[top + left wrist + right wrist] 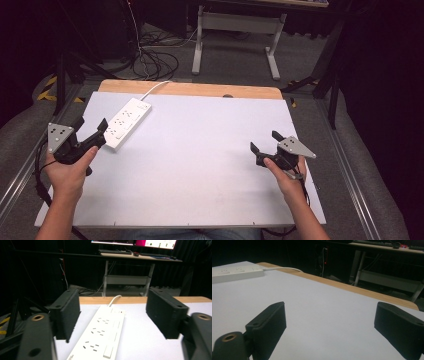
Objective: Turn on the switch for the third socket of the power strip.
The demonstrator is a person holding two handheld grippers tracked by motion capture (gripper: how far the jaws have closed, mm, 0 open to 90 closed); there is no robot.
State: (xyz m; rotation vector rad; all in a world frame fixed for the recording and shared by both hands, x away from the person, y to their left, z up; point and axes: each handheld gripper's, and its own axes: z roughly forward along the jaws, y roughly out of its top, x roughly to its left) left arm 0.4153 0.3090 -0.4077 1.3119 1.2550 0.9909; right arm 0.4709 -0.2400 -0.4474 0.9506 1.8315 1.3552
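Lying at the upper left of the high view, a white power strip (pixel 126 123) sits slantwise on the pale worktop (pixel 200 165), its white cable (pixel 156 88) running off over the wooden far edge (pixel 200 90). The left hand-held gripper (pixel 90 127), at the left edge of that view, points up and to the right at the near end of the strip; its jaws are released and stand wide apart, the nearer one just beside the strip's end. In the left gripper view the power strip (pixel 101 336) runs up the lower centre of the frame between the two black jaws, with a gap on each side, so neither pad presses on it. The person's left hand (pixel 67 172) wraps the gripper's body at the lower left of the high view.

The right hand-held gripper (pixel 265 141) sits at the right of the high view, well apart from the strip, held by the right hand (pixel 286 175). Its jaws are also released, with only bare worktop between them; in the right gripper view the power strip (pixel 235 272) shows at the upper left of the frame
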